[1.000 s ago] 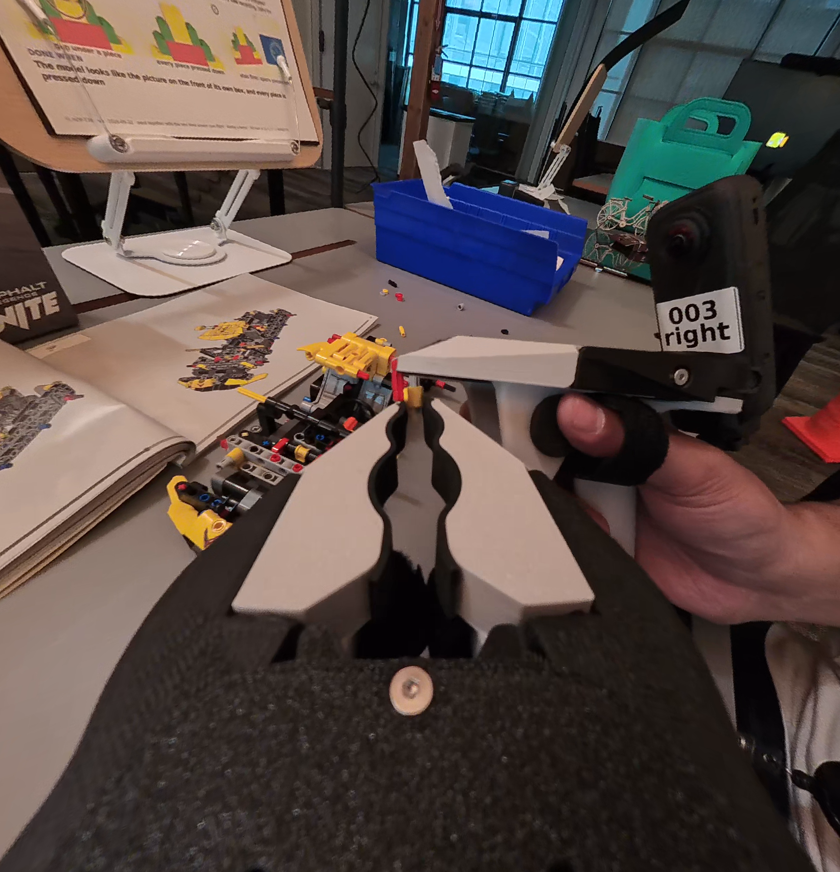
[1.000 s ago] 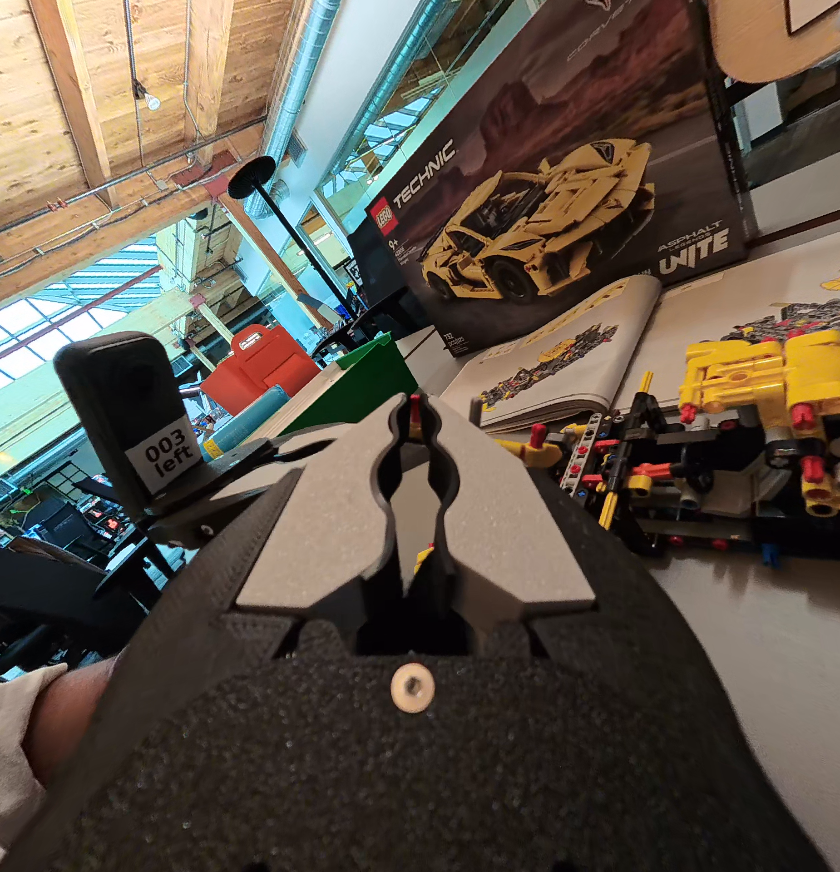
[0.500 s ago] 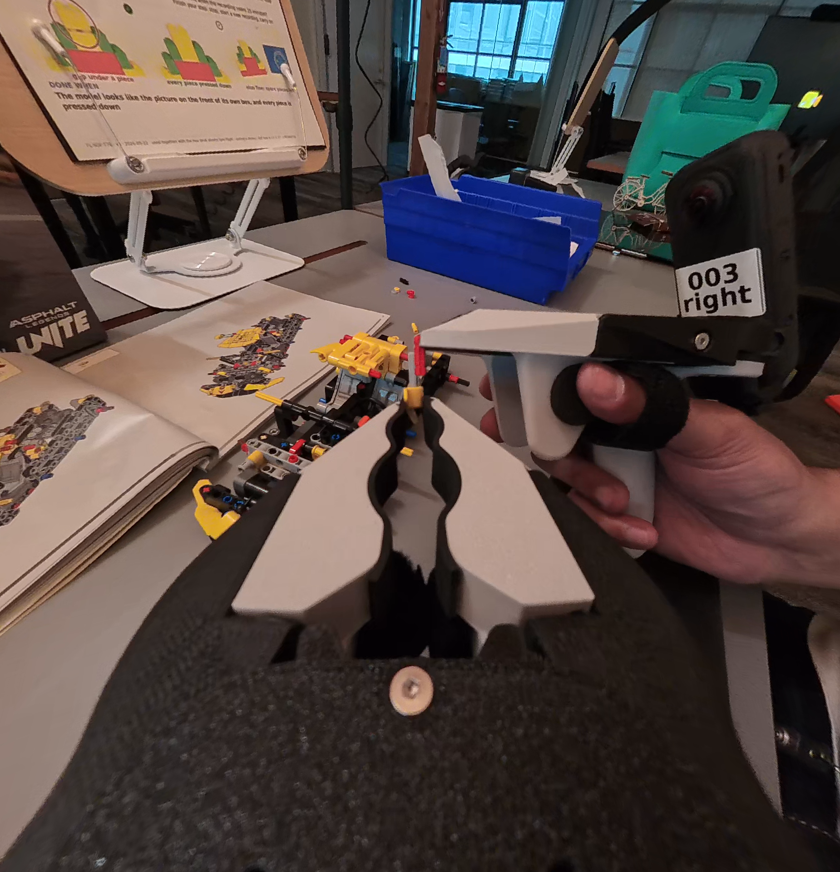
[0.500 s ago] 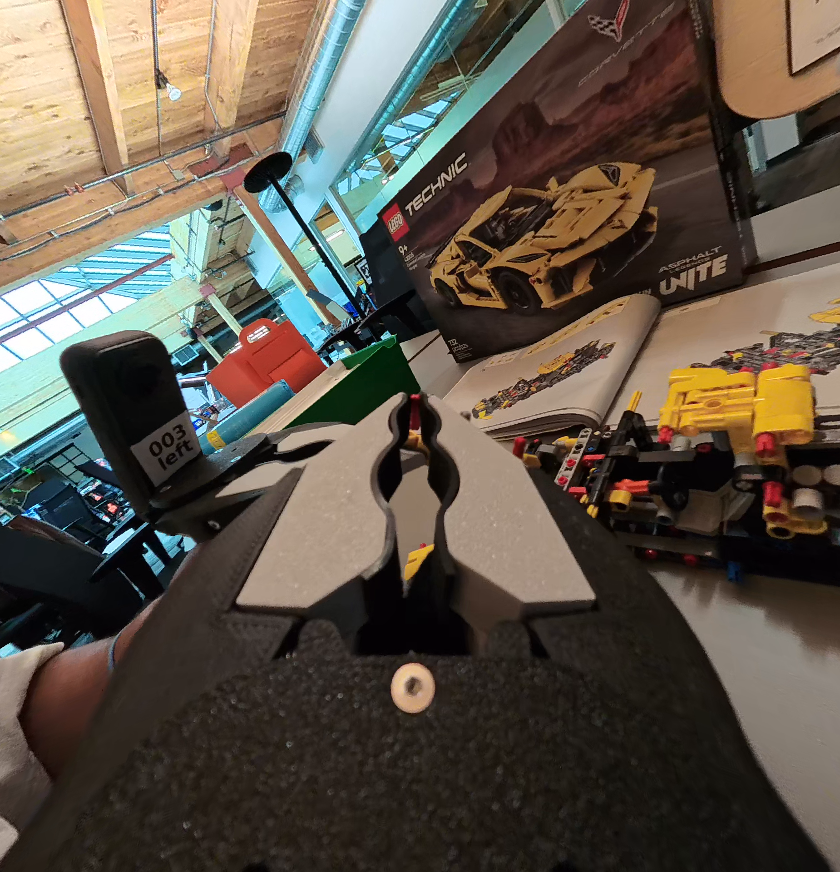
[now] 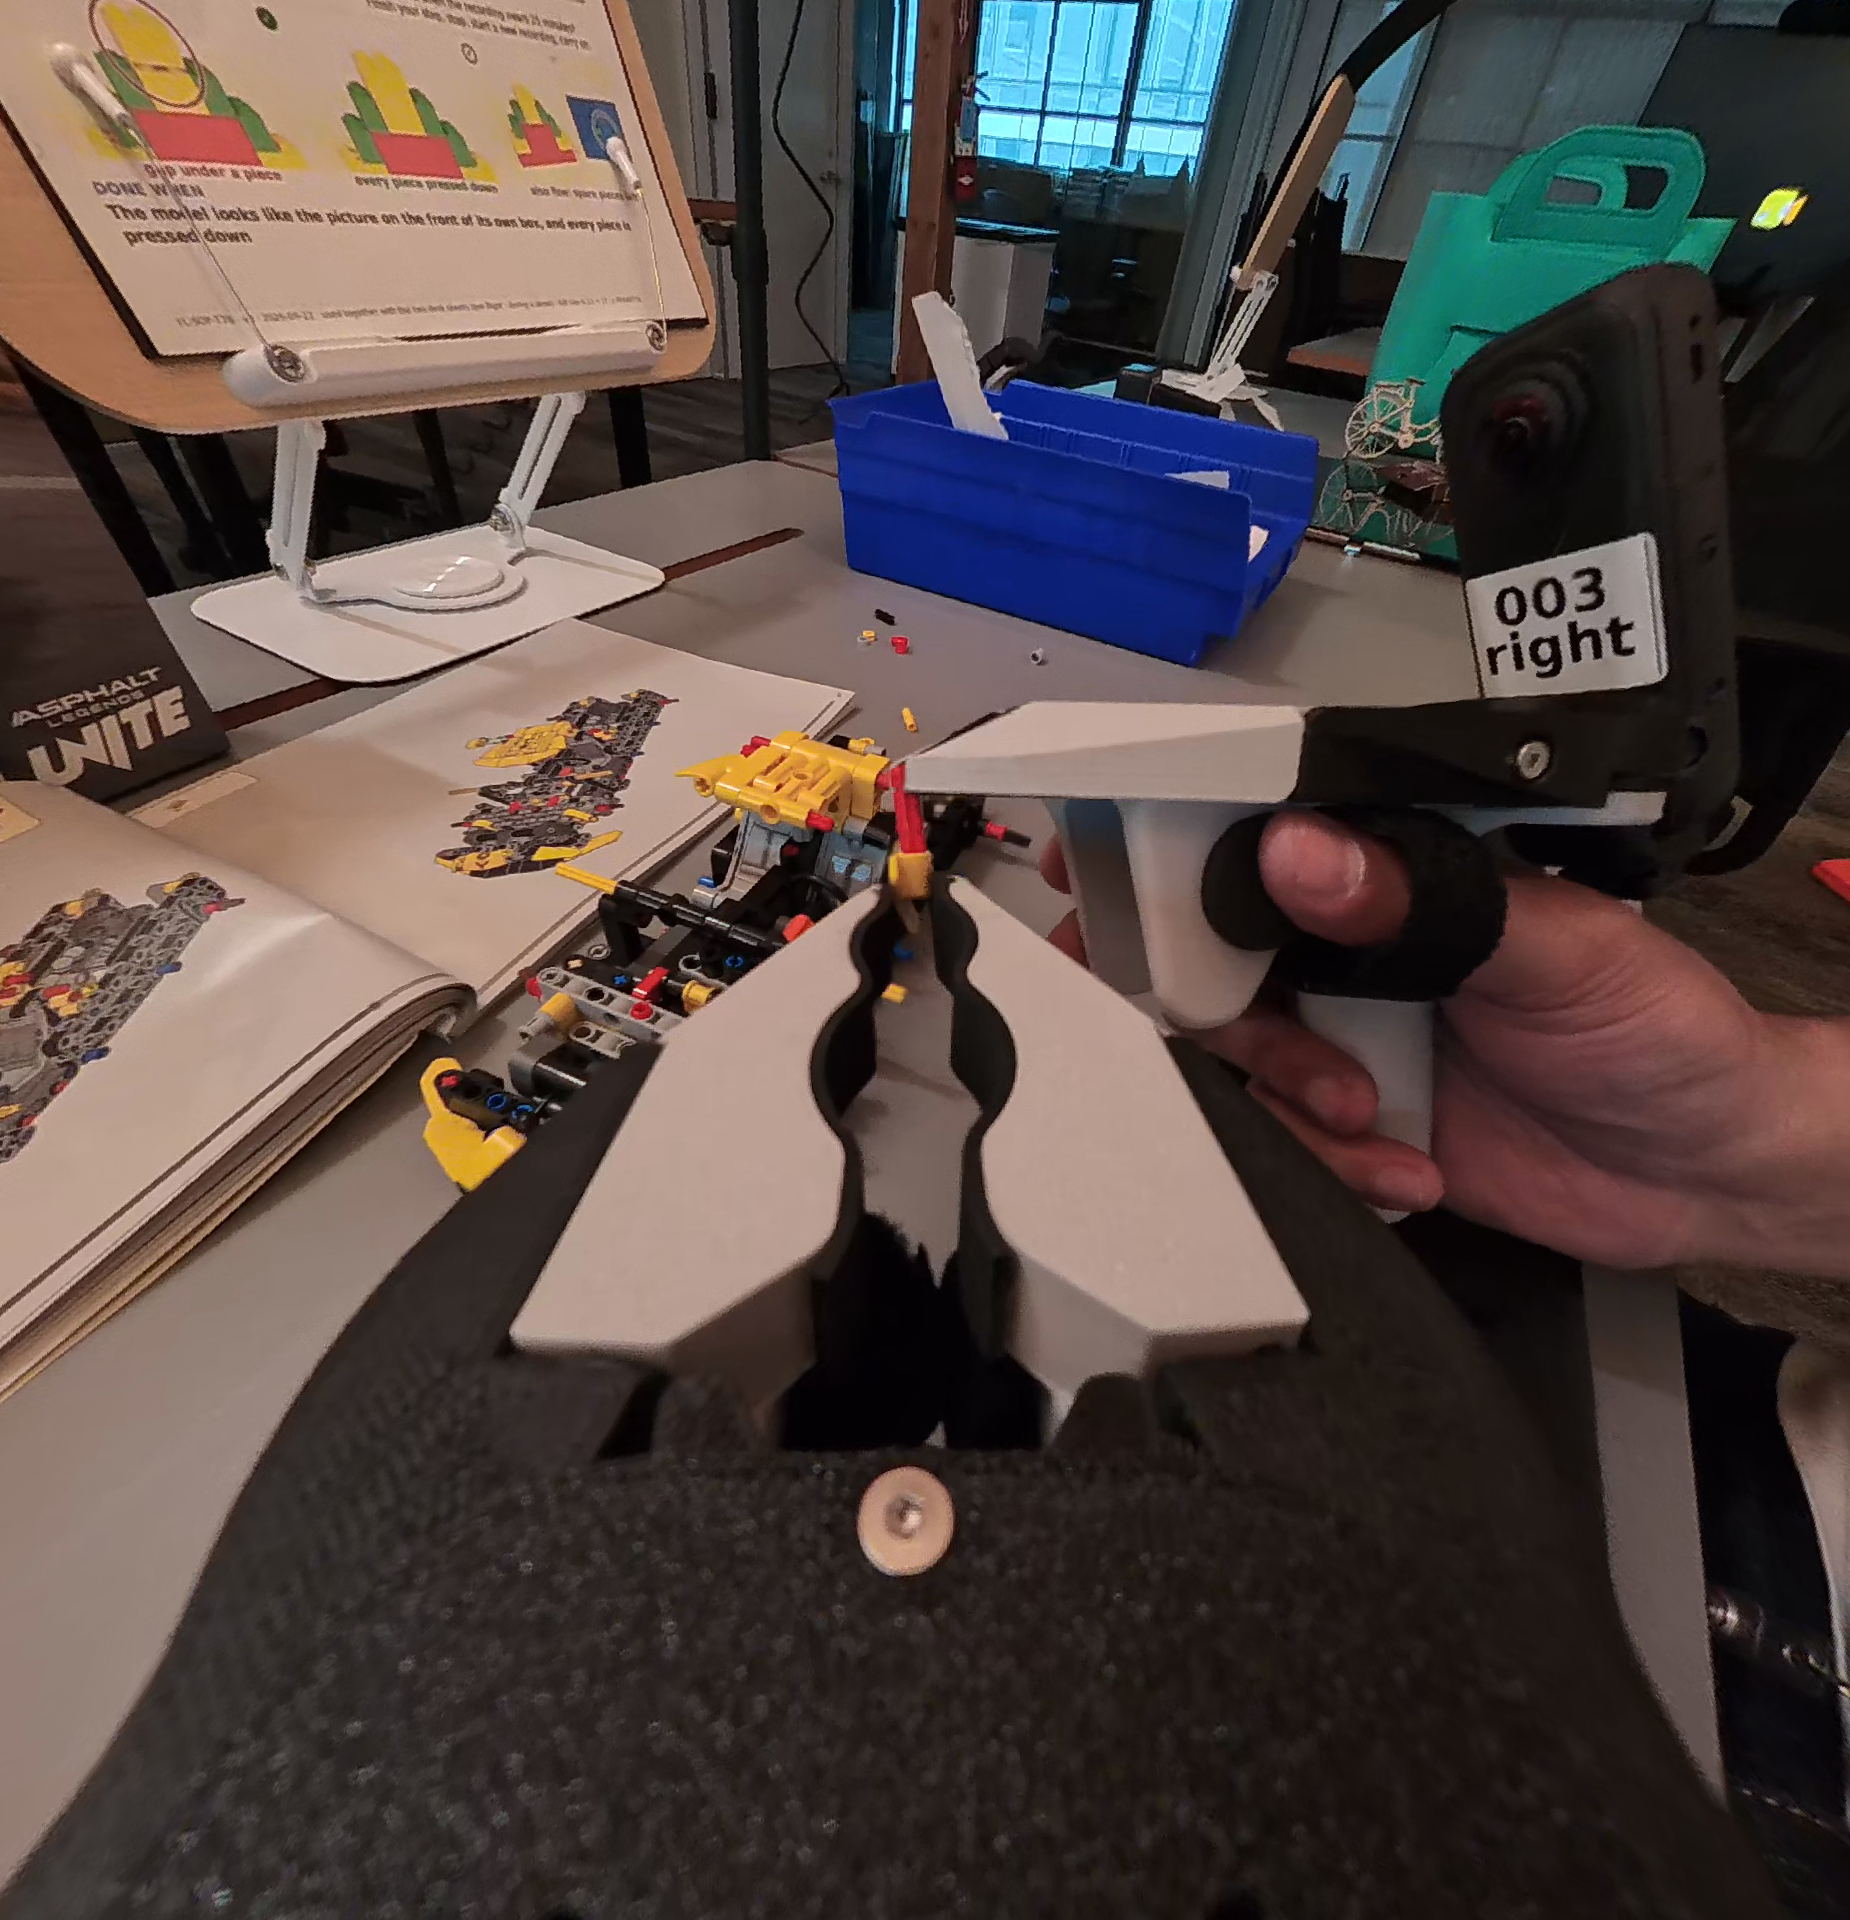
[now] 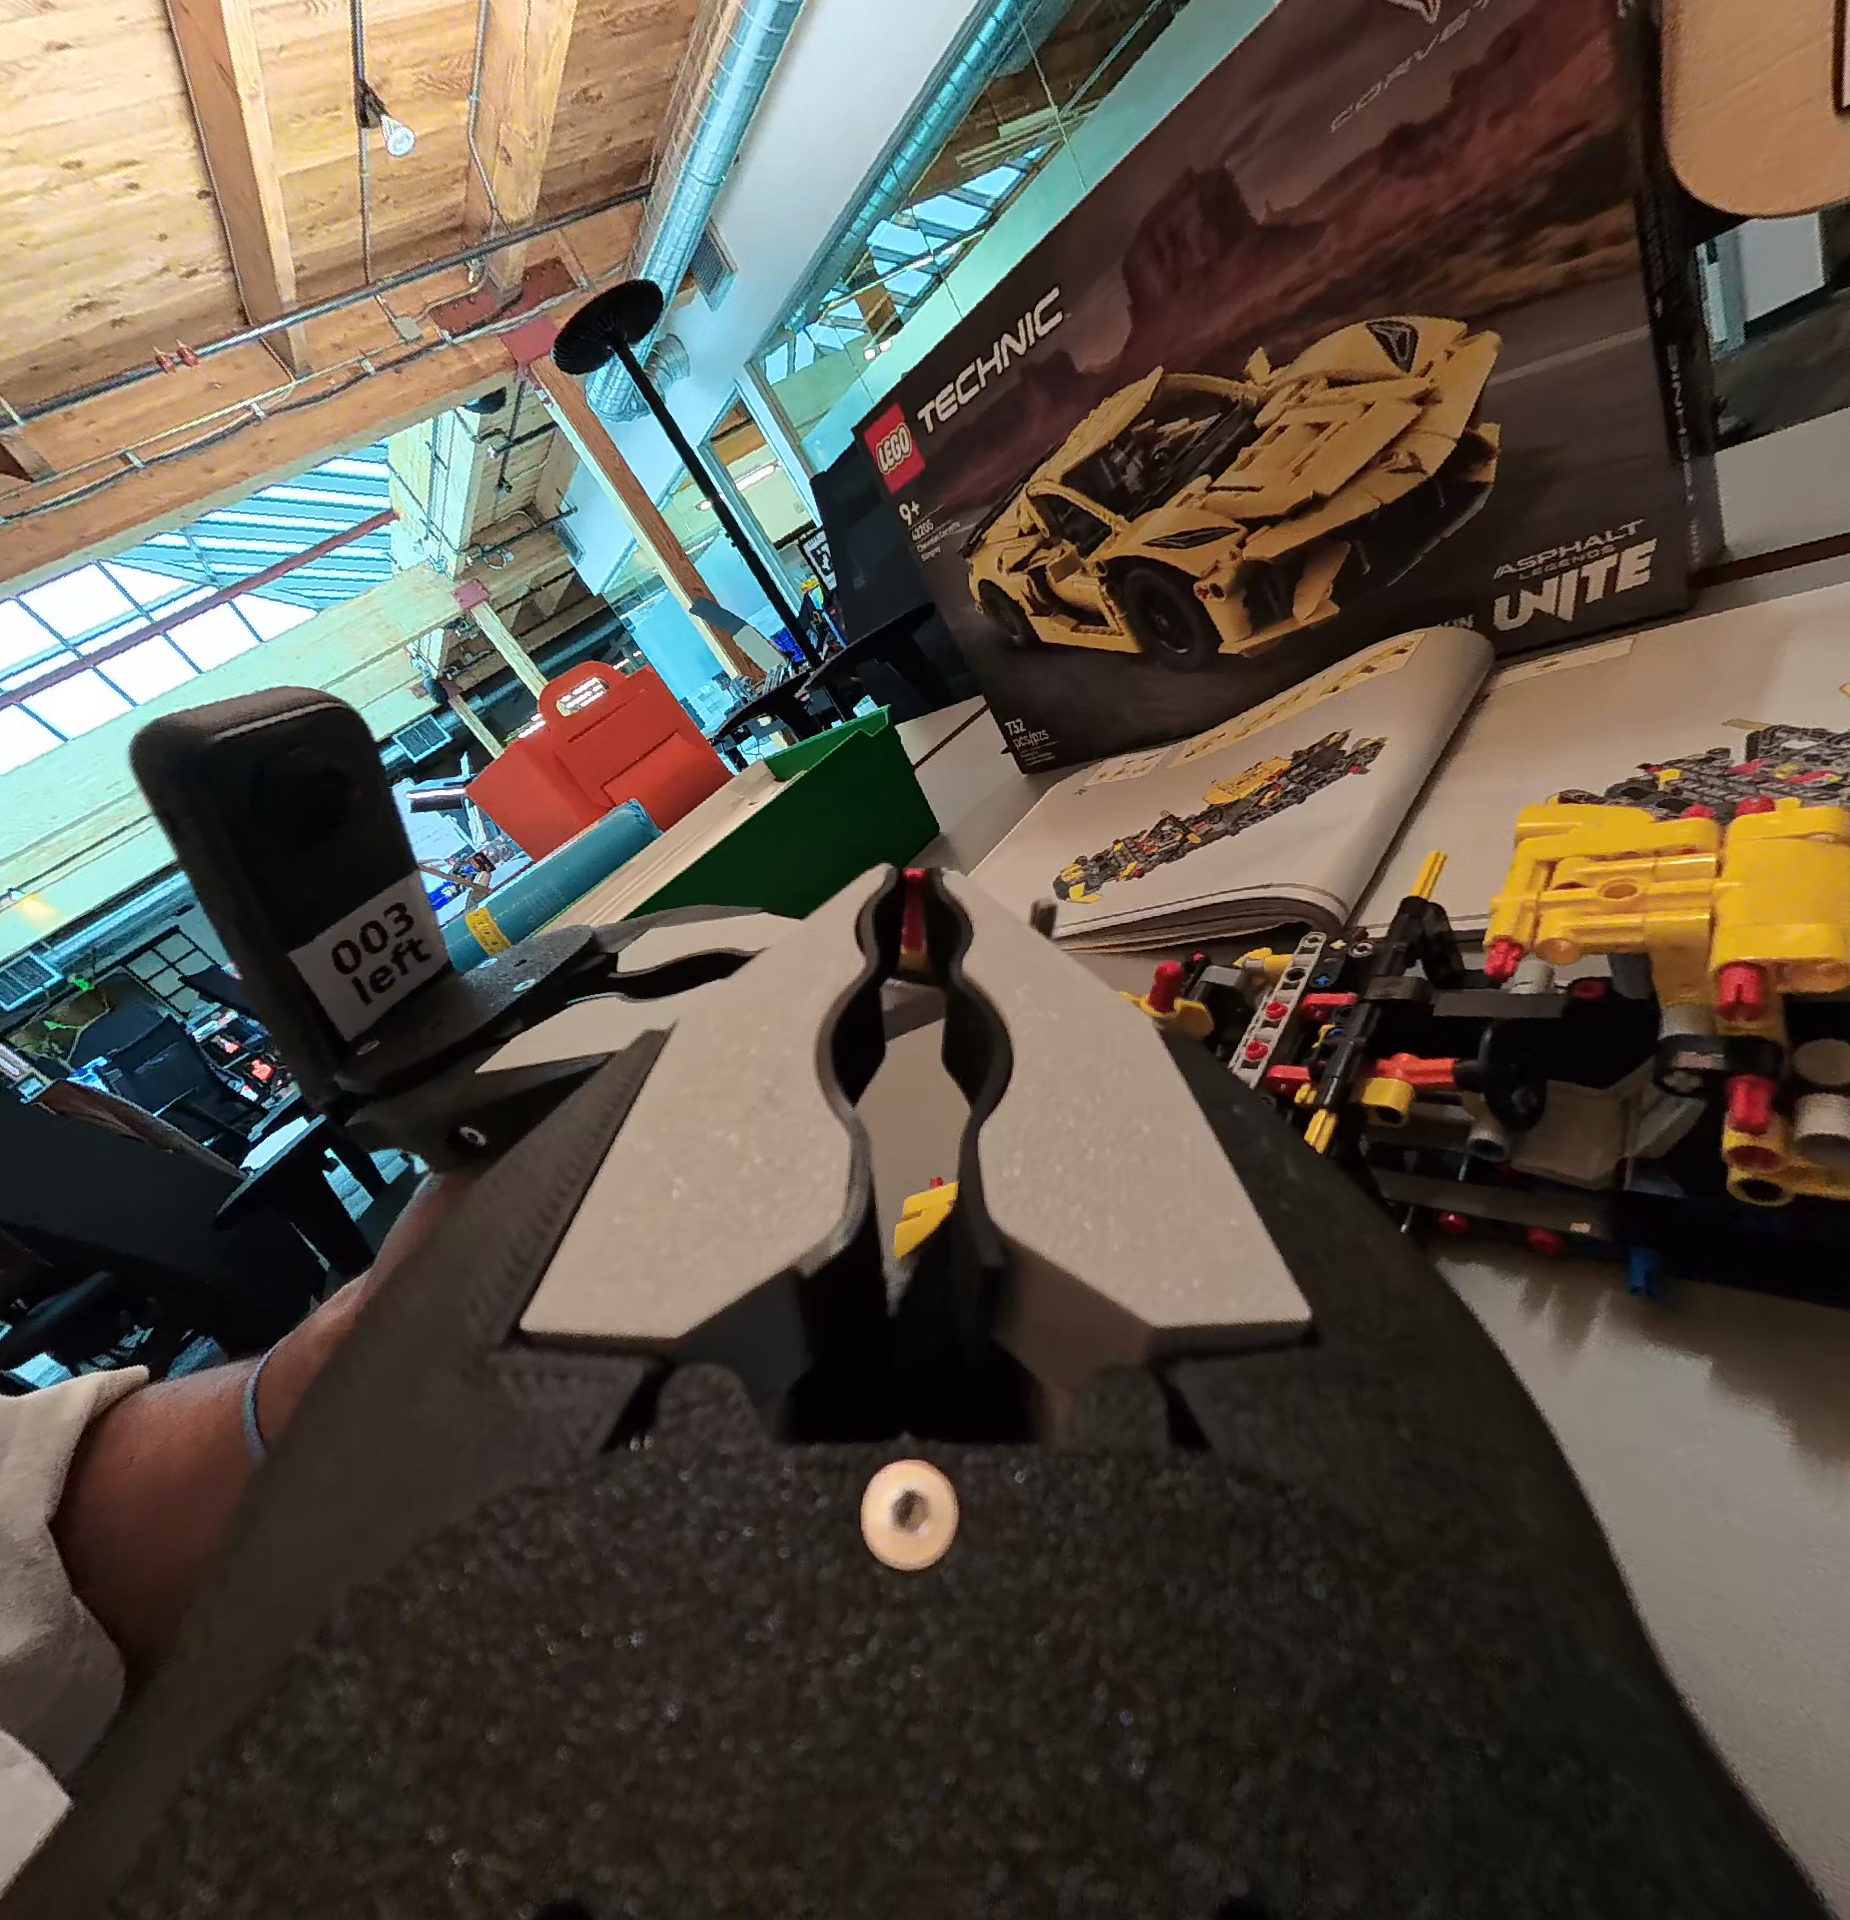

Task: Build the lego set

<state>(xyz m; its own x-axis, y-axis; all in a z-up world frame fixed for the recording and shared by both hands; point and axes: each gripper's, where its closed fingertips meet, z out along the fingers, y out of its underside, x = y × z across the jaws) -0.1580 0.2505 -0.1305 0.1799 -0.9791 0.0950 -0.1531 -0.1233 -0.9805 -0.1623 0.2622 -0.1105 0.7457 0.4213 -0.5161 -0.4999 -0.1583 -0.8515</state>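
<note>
Both tongs have lifted a bit off the surface (image 5: 152, 1507). Left tongs (image 5: 913, 902) pinch a yellow connector (image 5: 908, 871), right tongs (image 6: 913, 914) the red axle (image 6: 913, 920) plugged into it; the joint's half hidden. The lego chassis (image 6: 1586, 1049) sits beside them, its right end cut off.

Grey fingers (image 5: 734, 1132) with black wavy edges on the left gripper (image 5: 908, 896); red axle (image 5: 908, 821) in a yellow connector (image 5: 910, 871); yellow-black model (image 5: 755, 873) mid-frame; blue bin (image 5: 1056, 530) upper centre; green bag (image 5: 1544, 249) upper right; orange case (image 6: 599, 748) left

Both wrist cams close, low over table (image 5: 121, 1558); facing each other; share lego chassis (image 5: 692, 935).
</note>
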